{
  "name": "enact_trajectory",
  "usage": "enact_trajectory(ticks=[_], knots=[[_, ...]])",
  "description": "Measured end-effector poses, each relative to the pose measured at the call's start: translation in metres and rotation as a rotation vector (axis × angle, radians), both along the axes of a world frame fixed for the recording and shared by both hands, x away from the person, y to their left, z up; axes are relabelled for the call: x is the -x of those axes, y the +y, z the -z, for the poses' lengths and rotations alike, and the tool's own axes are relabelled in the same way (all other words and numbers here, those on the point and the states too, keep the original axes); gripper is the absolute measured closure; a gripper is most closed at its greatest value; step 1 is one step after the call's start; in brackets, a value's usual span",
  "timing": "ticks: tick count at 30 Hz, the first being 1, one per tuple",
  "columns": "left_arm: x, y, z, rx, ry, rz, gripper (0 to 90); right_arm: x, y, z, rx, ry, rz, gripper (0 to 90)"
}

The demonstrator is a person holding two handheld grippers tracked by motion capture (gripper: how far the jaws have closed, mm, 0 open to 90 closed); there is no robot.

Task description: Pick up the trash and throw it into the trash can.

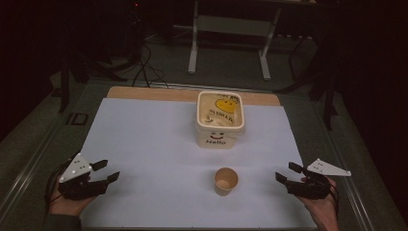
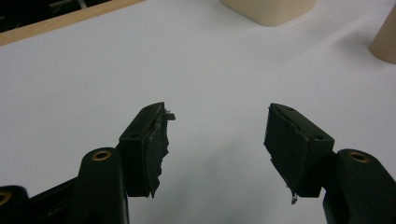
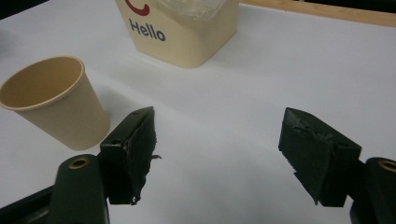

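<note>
Paper cup | upright | near right gripper, apart | jaws spread

Tan cup, cream tub, black grippers on a white sheet.
Paper cup plain tan, inside same. Tub cream, yellow smiley on lid, dark "Hello" lettering and red smile mark on front wall. Left gripper and right gripper black, each with grey three-cornered plate. Sheet white; table edge light wood.

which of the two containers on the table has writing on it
The cream tub at the far side, marked "Hello" with a smile. The small paper cup nearer the person is plain.
</note>
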State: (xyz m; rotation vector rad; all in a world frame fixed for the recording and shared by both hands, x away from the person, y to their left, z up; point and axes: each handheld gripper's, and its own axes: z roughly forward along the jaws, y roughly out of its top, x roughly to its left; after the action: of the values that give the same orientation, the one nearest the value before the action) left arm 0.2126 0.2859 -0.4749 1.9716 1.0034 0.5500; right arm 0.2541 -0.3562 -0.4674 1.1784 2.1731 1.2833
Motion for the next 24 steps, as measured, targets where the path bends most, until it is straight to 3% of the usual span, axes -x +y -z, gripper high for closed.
enact_trajectory(ticks=[12,24], knots=[[0.000,0.003,0.002,0.002,0.009,-0.021,39.2,-0.002,0.010,-0.007,-0.012,0.025,0.018,26.1],[0.001,0.003,0.003,-0.003,0.021,-0.026,39.2,-0.010,0.039,-0.024,0.023,0.053,-0.028,25.8]])
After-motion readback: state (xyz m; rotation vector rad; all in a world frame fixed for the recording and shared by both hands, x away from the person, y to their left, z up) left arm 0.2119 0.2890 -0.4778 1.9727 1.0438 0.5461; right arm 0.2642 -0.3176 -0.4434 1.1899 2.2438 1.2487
